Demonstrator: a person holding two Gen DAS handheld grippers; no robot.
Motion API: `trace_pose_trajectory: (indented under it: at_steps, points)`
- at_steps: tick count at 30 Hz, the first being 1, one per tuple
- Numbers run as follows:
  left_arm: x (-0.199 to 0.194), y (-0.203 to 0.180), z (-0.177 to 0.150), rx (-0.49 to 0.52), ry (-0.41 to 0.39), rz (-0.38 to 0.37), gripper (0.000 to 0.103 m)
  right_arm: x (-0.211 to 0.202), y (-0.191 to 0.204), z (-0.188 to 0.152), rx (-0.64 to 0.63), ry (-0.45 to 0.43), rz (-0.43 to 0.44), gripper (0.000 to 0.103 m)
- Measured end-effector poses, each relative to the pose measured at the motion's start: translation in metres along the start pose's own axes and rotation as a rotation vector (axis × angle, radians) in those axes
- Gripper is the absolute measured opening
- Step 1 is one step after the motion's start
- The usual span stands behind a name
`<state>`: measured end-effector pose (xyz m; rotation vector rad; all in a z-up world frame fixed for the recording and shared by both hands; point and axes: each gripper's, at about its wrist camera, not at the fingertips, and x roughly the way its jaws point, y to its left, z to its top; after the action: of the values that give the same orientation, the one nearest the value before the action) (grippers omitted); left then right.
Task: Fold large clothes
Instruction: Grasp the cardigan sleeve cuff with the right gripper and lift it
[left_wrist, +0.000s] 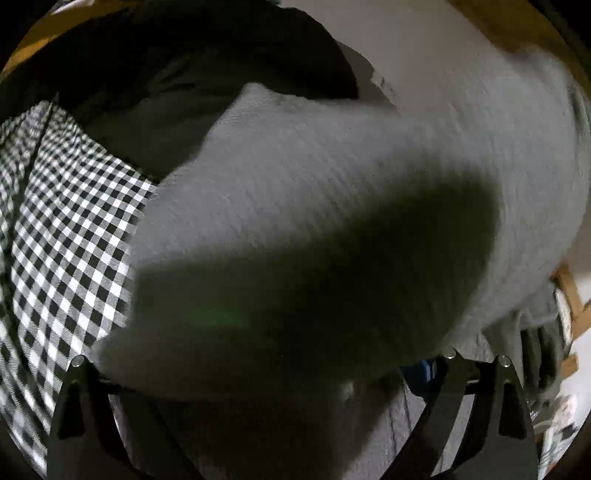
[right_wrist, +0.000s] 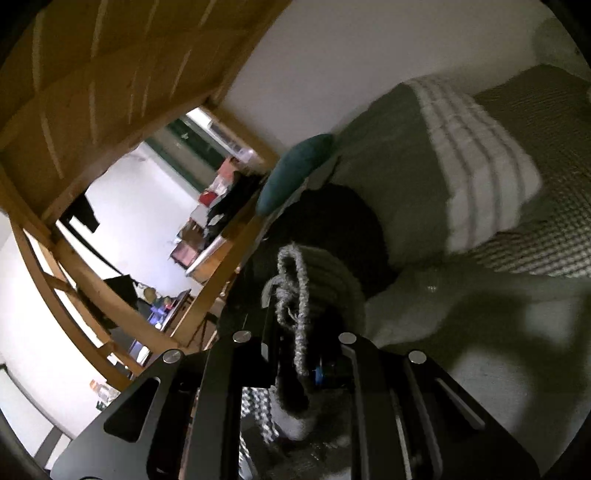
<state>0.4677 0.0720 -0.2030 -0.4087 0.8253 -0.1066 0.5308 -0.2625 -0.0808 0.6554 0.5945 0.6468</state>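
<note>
Left gripper (left_wrist: 288, 360): jaws wide apart, nothing clamped; the grey knit sweater (left_wrist: 332, 177) hangs close in front of it. Right gripper (right_wrist: 291, 338): jaws together, clamped on a ribbed edge of the sweater (right_wrist: 295, 291). Surface: a bed with a black-and-white checked cover (left_wrist: 66, 229) and a dark garment (left_wrist: 192, 66) beyond. Room: wooden bunk frame (right_wrist: 110, 74), white wall (right_wrist: 369, 55), striped pillow (right_wrist: 476, 162), teal cushion (right_wrist: 295, 170).

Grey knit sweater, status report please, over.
Left tongs open, empty. Right tongs shut on grey ribbed-knit sweater edge. Sweater draped over black-and-white checked cloth. Nothing blocking.
</note>
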Motion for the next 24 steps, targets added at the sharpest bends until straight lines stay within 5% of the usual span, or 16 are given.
trace_pose_trajectory:
  at_steps: [5,10,12,14,16,18,22,24]
  points:
    - [-0.019,0.01,0.027,-0.131,-0.123,0.004,0.091,-0.026,-0.046,-0.01,0.033,0.012,-0.043,0.014]
    - [-0.056,-0.01,0.031,-0.07,-0.279,-0.019,0.087,-0.046,-0.068,-0.02,0.015,-0.041,0.039,0.014]
    - [-0.044,-0.013,0.028,0.032,-0.196,0.059,0.088,-0.049,-0.088,-0.024,0.043,-0.049,0.002,0.014]
    - [-0.009,-0.007,-0.002,0.087,0.092,0.078,0.088,-0.049,-0.115,-0.036,0.084,-0.034,-0.059,0.014]
    - [-0.009,-0.014,-0.03,0.161,0.15,0.052,0.088,-0.053,-0.143,-0.056,0.116,0.003,-0.095,0.014]
    - [-0.04,-0.034,-0.053,0.314,0.097,0.044,0.088,-0.062,-0.161,-0.073,0.138,0.012,-0.123,0.014]
    - [-0.11,-0.064,-0.016,0.243,-0.082,-0.135,0.091,-0.078,-0.186,-0.095,0.187,-0.016,-0.111,0.014]
    - [-0.13,-0.075,0.017,0.242,-0.166,-0.14,0.098,-0.079,-0.187,-0.097,0.178,-0.007,-0.116,0.014]
